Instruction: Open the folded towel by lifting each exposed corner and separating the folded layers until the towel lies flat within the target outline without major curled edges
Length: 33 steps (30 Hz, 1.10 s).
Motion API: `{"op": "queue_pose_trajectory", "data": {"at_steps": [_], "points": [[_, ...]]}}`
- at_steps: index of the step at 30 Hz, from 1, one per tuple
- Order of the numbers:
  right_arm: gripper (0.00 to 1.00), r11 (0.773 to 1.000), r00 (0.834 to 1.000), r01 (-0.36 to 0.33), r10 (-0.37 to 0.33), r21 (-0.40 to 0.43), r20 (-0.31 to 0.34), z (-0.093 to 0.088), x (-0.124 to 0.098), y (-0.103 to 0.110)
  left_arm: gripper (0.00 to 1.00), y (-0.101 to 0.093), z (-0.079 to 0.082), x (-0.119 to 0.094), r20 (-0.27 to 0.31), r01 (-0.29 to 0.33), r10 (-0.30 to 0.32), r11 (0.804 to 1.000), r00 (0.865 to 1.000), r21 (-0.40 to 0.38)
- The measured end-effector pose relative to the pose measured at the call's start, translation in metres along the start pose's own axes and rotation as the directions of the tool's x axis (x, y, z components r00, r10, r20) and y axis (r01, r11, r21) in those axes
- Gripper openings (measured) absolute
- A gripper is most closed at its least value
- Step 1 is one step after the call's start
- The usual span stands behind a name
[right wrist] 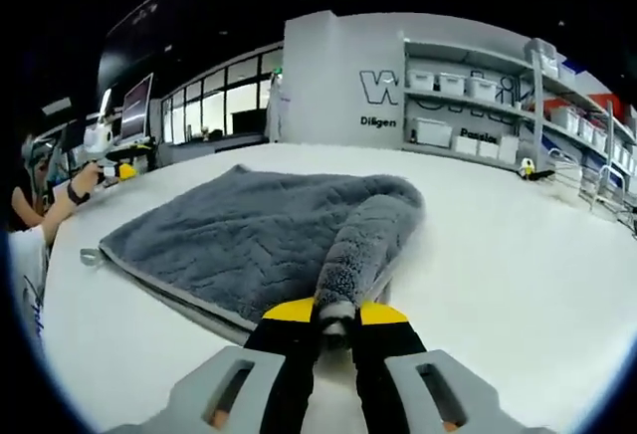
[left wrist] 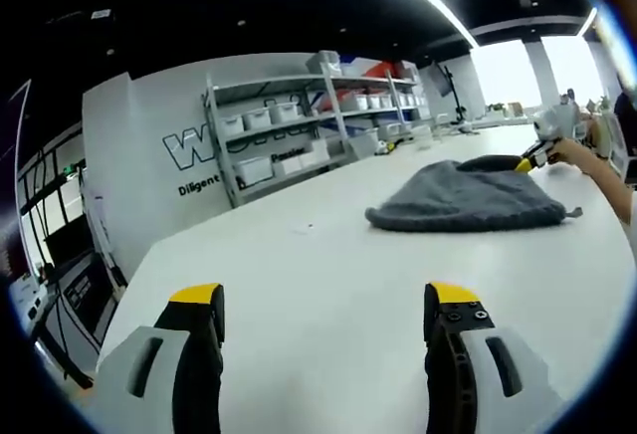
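White table (left wrist: 328,285) spans both views, set in a room with a white wall bearing dark lettering and grey shelving (left wrist: 299,125) stocked with white bins.

Left gripper view: the left gripper (left wrist: 323,320) hovers over bare tabletop, its two yellow-tipped jaws set wide apart with nothing between them. Far across the table lies the grey towel (left wrist: 463,200), heaped into a low mound, with a small loop tag at its right edge. At the towel's far right, the right gripper (left wrist: 532,160) meets a raised part of the cloth, held by a hand (left wrist: 572,150) whose forearm runs off the right side. Bright windows show far right.

Right gripper view: the right gripper (right wrist: 333,315) has its yellow-tipped jaws drawn close together, pinching a fold of the towel (right wrist: 259,240) just above the table. From the pinch, a rolled strip of cloth runs away to the far right corner of the towel, where the layer is turned over on itself. The rest of the towel lies spread to the left, its zigzag-textured face up and a pale hem along its near edge; the loop tag sticks out at its left corner. Far left, a person's hand (right wrist: 88,177) with a dark wristband holds the left gripper (right wrist: 124,170), well apart from the towel. Windows and a monitor (right wrist: 136,106) stand behind it.
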State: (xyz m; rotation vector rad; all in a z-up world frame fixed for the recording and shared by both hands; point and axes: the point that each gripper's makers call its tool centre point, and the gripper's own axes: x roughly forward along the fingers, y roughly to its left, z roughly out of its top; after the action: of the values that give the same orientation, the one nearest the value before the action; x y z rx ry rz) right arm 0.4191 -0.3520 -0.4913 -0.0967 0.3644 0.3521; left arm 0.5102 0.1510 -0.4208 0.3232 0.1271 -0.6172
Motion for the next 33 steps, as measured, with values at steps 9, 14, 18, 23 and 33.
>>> {"op": "queue_pose_trajectory", "data": {"at_steps": [9,14,18,23,33], "points": [[0.09,0.998,0.997,0.061,-0.061,-0.002,0.038,-0.002,-0.013,0.015,0.81,0.0,-0.002,0.001,-0.007,-0.003,0.003,1.0,1.0,0.003],[0.09,0.997,0.996,0.075,-0.075,0.0,0.055,-0.003,-0.018,0.026,0.81,0.0,-0.002,0.0,-0.005,-0.004,0.004,1.0,1.0,0.004],[0.09,0.996,0.995,0.088,-0.086,-0.025,0.058,-0.003,-0.019,0.031,0.81,0.0,-0.004,0.001,-0.01,-0.006,0.006,1.0,1.0,0.004],[0.09,0.997,0.995,0.077,-0.076,-0.014,0.061,-0.003,-0.019,0.03,0.81,0.001,-0.004,0.001,-0.011,-0.007,0.007,1.0,1.0,0.005],[0.11,0.999,0.996,0.036,-0.033,-0.033,0.077,-0.003,-0.02,0.031,0.81,0.001,-0.005,0.0,-0.012,-0.01,0.01,1.0,1.0,0.006]]}}
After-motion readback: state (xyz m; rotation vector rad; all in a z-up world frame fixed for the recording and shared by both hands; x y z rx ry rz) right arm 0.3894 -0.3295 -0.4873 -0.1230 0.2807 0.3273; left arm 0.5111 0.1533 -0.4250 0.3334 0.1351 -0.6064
